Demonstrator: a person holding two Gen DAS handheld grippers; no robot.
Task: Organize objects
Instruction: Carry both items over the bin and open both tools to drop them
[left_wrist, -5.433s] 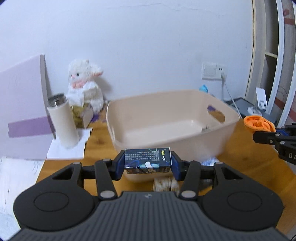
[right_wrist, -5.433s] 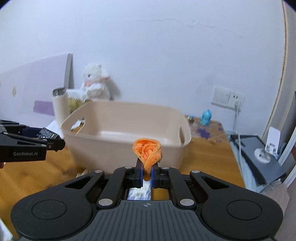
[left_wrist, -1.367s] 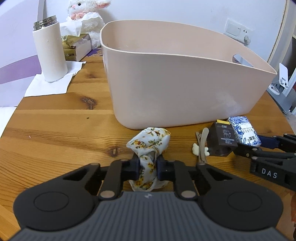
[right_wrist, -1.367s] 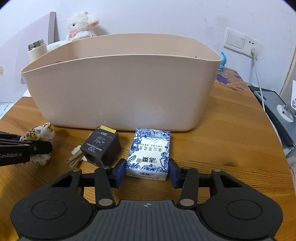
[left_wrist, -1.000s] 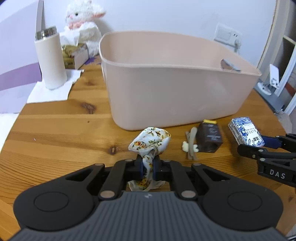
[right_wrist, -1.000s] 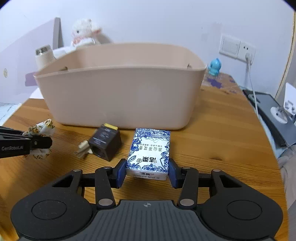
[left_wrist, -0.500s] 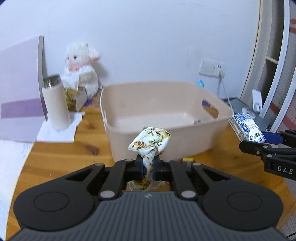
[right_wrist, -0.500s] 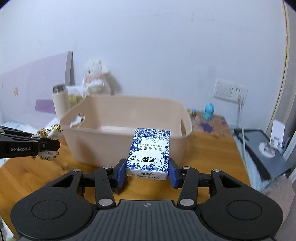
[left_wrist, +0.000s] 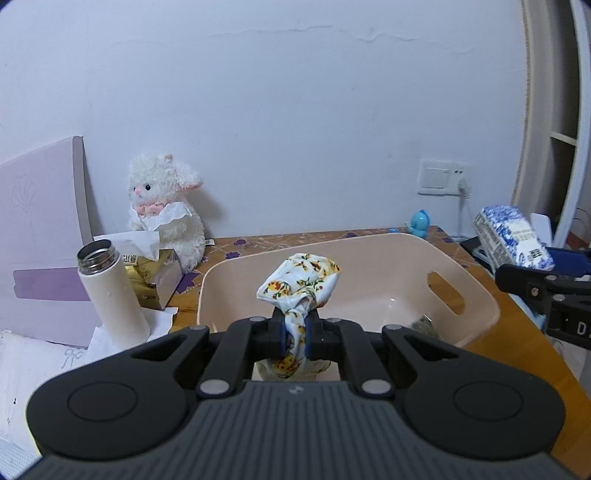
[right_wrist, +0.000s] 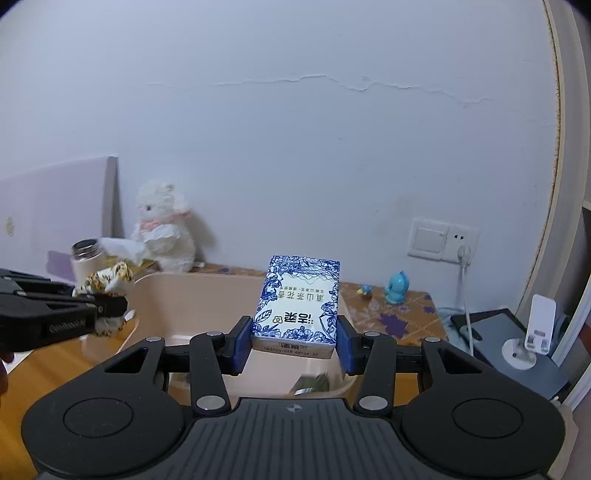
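Floral cloth bundle (left_wrist: 298, 280) pinched in the left gripper (left_wrist: 294, 329), tissue pack (right_wrist: 298, 301) clamped in the right gripper (right_wrist: 294, 341), above the basin (left_wrist: 476, 295); early release risks overshooting its rim.

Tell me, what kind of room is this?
Probably a bedroom or home study: a plush lamb and tissue box sit on a wooden desk by a wall socket.

Back by the wall we've got a white plush lamb (left_wrist: 166, 210) sitting behind a gold tissue box (left_wrist: 155, 275), with an open white thermos (left_wrist: 112, 295) standing on a paper napkin (left_wrist: 157, 321) beside it. Over on the right we can see a little blue figurine (right_wrist: 398, 287) below a wall socket (right_wrist: 443, 238) with a cord plugged in, plus a white phone stand (right_wrist: 532, 332).
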